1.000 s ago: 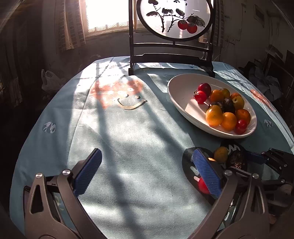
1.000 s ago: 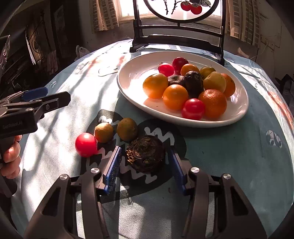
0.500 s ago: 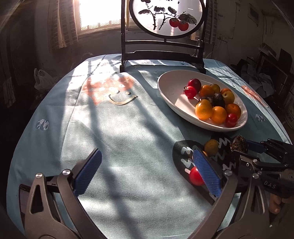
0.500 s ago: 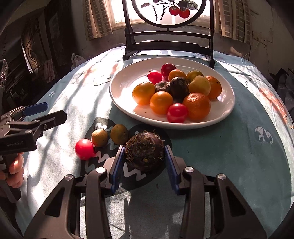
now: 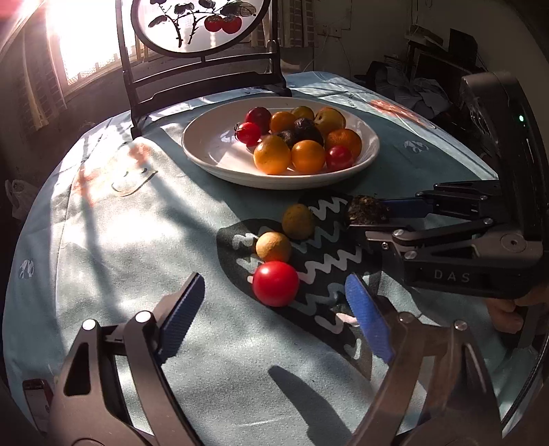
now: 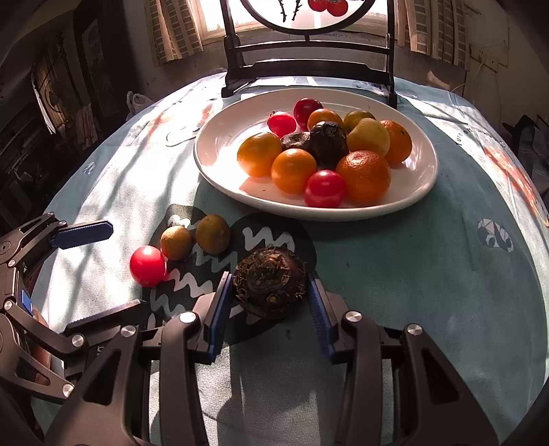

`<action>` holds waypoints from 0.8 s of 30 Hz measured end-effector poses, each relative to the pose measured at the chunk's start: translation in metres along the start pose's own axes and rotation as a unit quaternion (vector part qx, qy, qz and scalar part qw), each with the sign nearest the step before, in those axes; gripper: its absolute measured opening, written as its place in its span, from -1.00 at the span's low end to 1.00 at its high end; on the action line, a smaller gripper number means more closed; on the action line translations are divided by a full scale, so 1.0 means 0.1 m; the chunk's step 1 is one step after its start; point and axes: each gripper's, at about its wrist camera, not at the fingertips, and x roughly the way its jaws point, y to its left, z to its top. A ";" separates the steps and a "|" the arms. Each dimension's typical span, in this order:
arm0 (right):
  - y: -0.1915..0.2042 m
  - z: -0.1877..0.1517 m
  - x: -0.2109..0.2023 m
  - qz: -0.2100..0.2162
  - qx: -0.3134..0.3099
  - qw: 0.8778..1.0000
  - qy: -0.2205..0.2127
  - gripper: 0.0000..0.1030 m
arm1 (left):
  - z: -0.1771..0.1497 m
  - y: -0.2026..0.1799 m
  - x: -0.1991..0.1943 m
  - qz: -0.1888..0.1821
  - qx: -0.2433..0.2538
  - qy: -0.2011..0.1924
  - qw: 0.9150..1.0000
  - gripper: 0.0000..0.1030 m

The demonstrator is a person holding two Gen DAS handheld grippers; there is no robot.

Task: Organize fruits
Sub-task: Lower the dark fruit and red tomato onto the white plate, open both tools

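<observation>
A white oval plate (image 6: 422, 187) (image 5: 219, 161) holds several oranges, red tomatoes and dark fruits. In front of it on the cloth lie a red tomato (image 5: 275, 283) (image 6: 147, 266) and two brownish-yellow round fruits (image 5: 273, 246) (image 5: 298, 221). My right gripper (image 6: 270, 291) is shut on a dark wrinkled fruit (image 6: 270, 283) (image 5: 366, 210), held just above the cloth. My left gripper (image 5: 274, 312) is open and empty, its blue pads on either side of the red tomato, a little short of it.
A dark wooden stand with a round painted screen (image 5: 202, 24) stands behind the plate. The round table has a light blue cloth (image 5: 120, 240) with a dark wavy-print patch (image 5: 326, 257). Cluttered furniture (image 5: 429, 79) lies beyond the far right edge.
My right gripper closed on the dark fruit and lifted it slightly. My left gripper swung right and forward toward the red tomato, staying open.
</observation>
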 end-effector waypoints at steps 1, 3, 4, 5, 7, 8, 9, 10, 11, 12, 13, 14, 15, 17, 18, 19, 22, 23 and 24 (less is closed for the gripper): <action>0.00 0.00 0.00 -0.001 0.000 1.000 0.000 -0.15 | -0.01 -0.01 0.02 -0.001 0.003 0.003 1.000 0.48; 0.00 0.00 -0.01 -0.002 0.000 1.000 -0.002 -0.15 | -0.01 -0.01 0.04 -0.002 0.004 0.006 1.000 0.36; 0.00 0.00 -0.01 -0.002 0.000 1.000 -0.003 -0.15 | -0.02 -0.01 0.05 -0.004 0.004 0.007 1.000 0.33; 0.00 0.00 -0.01 -0.002 0.000 1.000 -0.003 -0.15 | -0.02 0.00 0.06 -0.005 0.003 0.007 1.000 0.25; -0.01 0.00 0.00 -0.003 0.000 1.000 -0.002 -0.15 | -0.02 0.00 0.08 -0.010 0.001 0.010 1.000 0.10; -0.01 0.00 0.00 -0.003 0.001 1.000 0.000 -0.15 | -0.02 0.00 0.10 -0.012 0.002 0.012 1.000 -0.05; -0.01 0.00 0.00 -0.003 0.001 1.000 0.000 -0.15 | -0.02 0.00 0.12 -0.013 0.004 0.015 1.000 -0.20; -0.01 0.00 0.00 -0.004 0.001 1.000 0.000 -0.15 | -0.03 -0.01 0.14 -0.009 0.006 0.017 1.000 -0.21; -0.01 0.00 0.00 -0.005 0.001 1.000 0.000 -0.15 | -0.03 -0.01 0.15 -0.006 0.008 0.019 1.000 -0.21; -0.01 0.00 0.00 -0.004 0.001 1.000 0.000 -0.15 | -0.04 -0.02 0.15 -0.004 0.008 0.019 1.000 -0.21; -0.01 0.00 0.00 -0.005 0.001 1.000 -0.001 -0.15 | -0.04 -0.01 0.16 -0.004 0.007 0.019 1.000 -0.21; -0.01 0.00 0.00 -0.004 0.000 1.000 -0.001 -0.15 | -0.04 -0.01 0.16 -0.003 0.006 0.020 1.000 -0.22; -0.01 0.00 -0.01 -0.004 0.000 1.000 -0.002 -0.15 | -0.04 -0.01 0.18 0.000 0.006 0.021 1.000 -0.25; -0.02 0.00 -0.02 -0.003 0.001 1.000 -0.004 -0.15 | -0.05 0.01 0.20 0.008 0.006 0.024 1.000 -0.29; -0.02 0.00 -0.03 -0.002 0.003 1.000 -0.004 -0.15 | -0.05 0.02 0.20 0.006 0.005 0.024 1.000 -0.30; -0.02 -0.01 -0.04 -0.001 0.004 1.000 -0.005 -0.15 | -0.05 0.03 0.19 0.005 0.003 0.024 1.000 -0.31; -0.02 -0.02 -0.07 0.002 0.007 1.000 -0.008 -0.15 | -0.04 0.05 0.18 0.007 0.000 0.022 1.000 -0.41; -0.02 -0.03 -0.08 0.004 0.008 1.000 -0.008 -0.15 | -0.05 0.06 0.17 0.005 -0.003 0.022 1.000 -0.41; -0.02 -0.04 -0.10 0.006 0.009 1.000 -0.009 -0.15 | -0.05 0.07 0.17 0.002 -0.008 0.023 1.000 -0.41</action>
